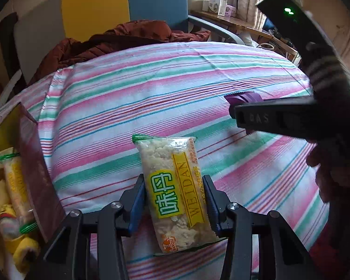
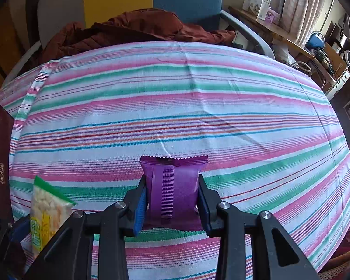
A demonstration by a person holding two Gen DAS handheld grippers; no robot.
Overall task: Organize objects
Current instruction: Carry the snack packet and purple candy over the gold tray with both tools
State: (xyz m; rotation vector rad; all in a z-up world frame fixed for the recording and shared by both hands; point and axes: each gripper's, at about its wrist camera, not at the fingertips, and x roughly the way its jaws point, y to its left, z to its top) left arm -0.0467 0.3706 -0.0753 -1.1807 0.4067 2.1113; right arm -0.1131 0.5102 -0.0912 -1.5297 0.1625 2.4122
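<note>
Left wrist view: we see our left gripper (image 1: 175, 200) clamped on a clear snack pack (image 1: 175, 193) of pale crumbly pieces with a yellow label, held above the striped cloth (image 1: 128, 98). At nine o'clock a dark red box (image 1: 37, 177) stands open, with more snack packs (image 1: 14, 182) lying inside. At three o'clock our right gripper (image 1: 240, 112) shows side-on with a purple packet (image 1: 241, 98) at its tip. Right wrist view: we find the right gripper (image 2: 172, 200) closed tight on that purple packet (image 2: 172, 186), seam facing us, just over the cloth (image 2: 175, 93). The clear pack (image 2: 46, 214) shows at eight o'clock. A brown jacket (image 2: 137, 30) lies at twelve.
</note>
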